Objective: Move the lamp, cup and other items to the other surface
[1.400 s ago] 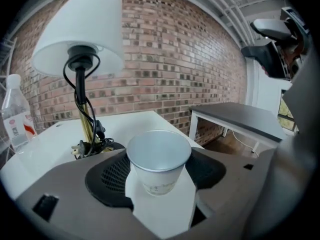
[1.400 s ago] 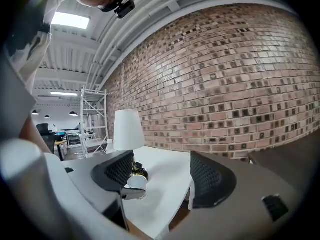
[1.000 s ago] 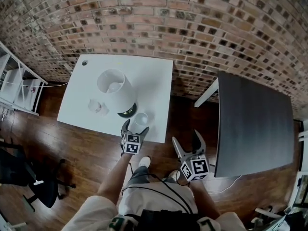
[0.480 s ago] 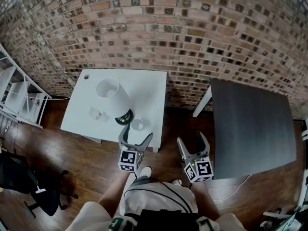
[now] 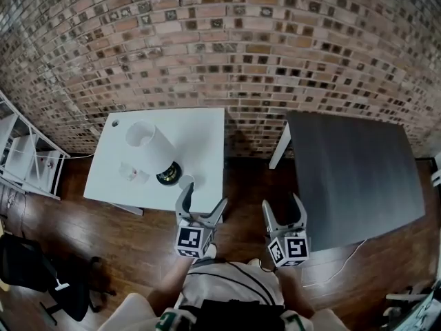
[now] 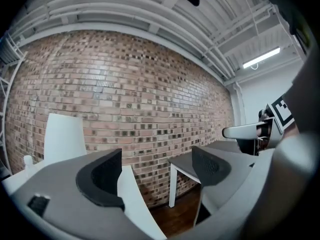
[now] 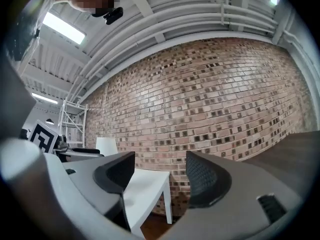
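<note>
well, lamp (image 5: 153, 150) upright, long axis vertical

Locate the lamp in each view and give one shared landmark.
Head view: lamp on the white table, upper left.
Left gripper view: its white shade at far left.
Right gripper view: shade, small, left of centre.
Shared landmark: the brick wall.

Seen from head height, the head view looks steeply down on the white counter (image 5: 200, 126), the dark counter (image 5: 351, 164) and the brick wall (image 5: 220, 40) behind them. The left gripper view and right gripper view sit low, near counter height, facing that wall almost level. All three views share the wall and both counters.
</note>
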A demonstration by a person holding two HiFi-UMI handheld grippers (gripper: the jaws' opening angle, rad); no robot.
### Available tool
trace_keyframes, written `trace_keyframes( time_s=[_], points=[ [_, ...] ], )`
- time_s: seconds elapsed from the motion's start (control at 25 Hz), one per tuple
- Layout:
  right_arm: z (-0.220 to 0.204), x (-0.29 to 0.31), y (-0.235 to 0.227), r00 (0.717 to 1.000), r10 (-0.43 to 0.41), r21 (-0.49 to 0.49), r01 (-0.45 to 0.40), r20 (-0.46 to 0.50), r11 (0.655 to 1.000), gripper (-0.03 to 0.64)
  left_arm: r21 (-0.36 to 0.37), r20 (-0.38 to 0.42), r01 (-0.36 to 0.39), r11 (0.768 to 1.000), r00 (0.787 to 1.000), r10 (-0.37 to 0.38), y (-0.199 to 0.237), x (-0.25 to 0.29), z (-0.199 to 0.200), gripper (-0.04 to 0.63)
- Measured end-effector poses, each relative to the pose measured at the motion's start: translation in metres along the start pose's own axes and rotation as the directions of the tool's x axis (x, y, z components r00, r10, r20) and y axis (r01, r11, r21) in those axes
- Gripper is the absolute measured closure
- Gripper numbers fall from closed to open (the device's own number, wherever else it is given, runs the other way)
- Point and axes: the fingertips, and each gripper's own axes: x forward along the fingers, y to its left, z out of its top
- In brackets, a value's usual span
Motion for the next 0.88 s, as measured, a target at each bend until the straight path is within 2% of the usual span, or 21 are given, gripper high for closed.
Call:
trace_keyframes(
  time_s=[0.24, 0.56, 0.72, 0.88],
  points=[
    [-0.004, 0.001, 0.004, 1.0, 0.003, -0.013, -0.003, -0.027, 1.0, 0.281, -0.017, 0.023, -0.027, 0.999, 0.999, 0.027, -0.005, 0.001, 0.011, 0.176],
    [0.003, 0.013, 0.021, 0.998, 0.058, -0.034, -0.059, -0.016, 0.998, 0.282, 0.042, 0.042, -0.037, 0.998, 0.999, 0.035, -0.002, -0.003, 0.019, 0.176],
    [0.005, 0.017, 0.019, 0.999, 0.053, -0.045, -0.053, 0.001, 0.998, 0.282, 0.021, 0.048, -0.056, 0.998, 0.997, 0.055, 0.006, -0.004, 0.024, 0.176],
    [0.009, 0.021, 0.024, 0.998, 0.066, -0.035, -0.066, -0.011, 0.997, 0.282, 0.052, 0.04, -0.055, 0.997, 0.998, 0.053, 0.011, -0.005, 0.02, 0.176]
  ],
)
